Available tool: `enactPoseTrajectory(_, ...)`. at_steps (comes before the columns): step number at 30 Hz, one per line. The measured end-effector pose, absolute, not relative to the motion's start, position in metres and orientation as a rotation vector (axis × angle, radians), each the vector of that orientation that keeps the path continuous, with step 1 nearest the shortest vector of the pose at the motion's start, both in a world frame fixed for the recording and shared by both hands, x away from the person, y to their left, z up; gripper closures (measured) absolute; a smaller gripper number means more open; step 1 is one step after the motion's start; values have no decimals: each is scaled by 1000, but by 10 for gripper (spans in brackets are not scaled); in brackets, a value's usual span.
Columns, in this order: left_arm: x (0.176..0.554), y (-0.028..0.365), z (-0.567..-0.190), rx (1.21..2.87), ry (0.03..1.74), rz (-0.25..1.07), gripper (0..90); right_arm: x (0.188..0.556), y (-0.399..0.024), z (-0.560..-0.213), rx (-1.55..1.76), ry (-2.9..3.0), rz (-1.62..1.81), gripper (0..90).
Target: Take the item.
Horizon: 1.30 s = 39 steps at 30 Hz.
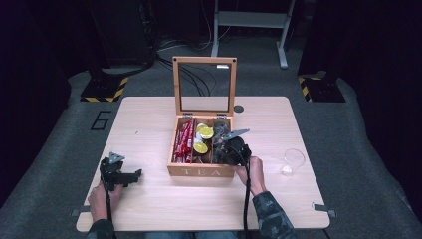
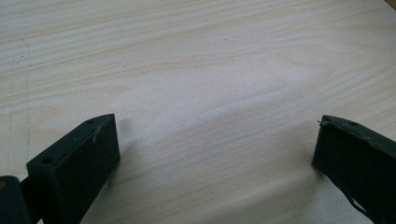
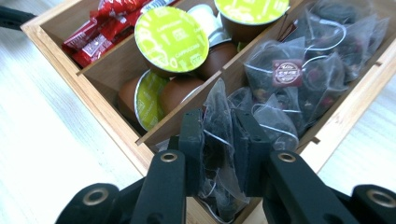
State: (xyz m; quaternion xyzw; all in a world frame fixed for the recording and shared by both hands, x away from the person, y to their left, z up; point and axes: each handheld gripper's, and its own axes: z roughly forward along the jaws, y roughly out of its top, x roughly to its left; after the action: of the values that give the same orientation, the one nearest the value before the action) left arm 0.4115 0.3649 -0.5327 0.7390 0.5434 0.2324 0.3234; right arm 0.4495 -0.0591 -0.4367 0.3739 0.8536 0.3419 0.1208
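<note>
Right tool (image 3: 218, 156) is clamped on a clear pyramid tea bag (image 3: 219, 140) at the lower centre of the right gripper view, in the tea box's (image 1: 201, 172) right-hand compartment among other bags. Left tool (image 2: 215, 154) rests on the counter (image 2: 196, 70) at lower left of the high view, jaws wide apart, nothing between. Best lift straight up and slow so strings don't drag neighbouring bags; watch the capsules (image 3: 171, 39) next door.
</note>
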Motion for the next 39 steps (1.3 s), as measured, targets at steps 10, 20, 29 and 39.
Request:
enactPoseTrajectory(10,412,365,-533,1940,1426,610,2,448,-65,-424,1095,2444,1028,751)
enactPoseTrajectory(20,412,365,-533,1939,1426,610,2,444,-71,-412,1073,2432,1043,751)
enactPoseTrajectory(29,412,365,-533,1939,1426,610,2,439,-80,-404,1085,2402,1050,752)
enactPoseTrajectory(39,411,365,-533,1940,1426,610,2,434,-96,-393,1098,2360,1054,752)
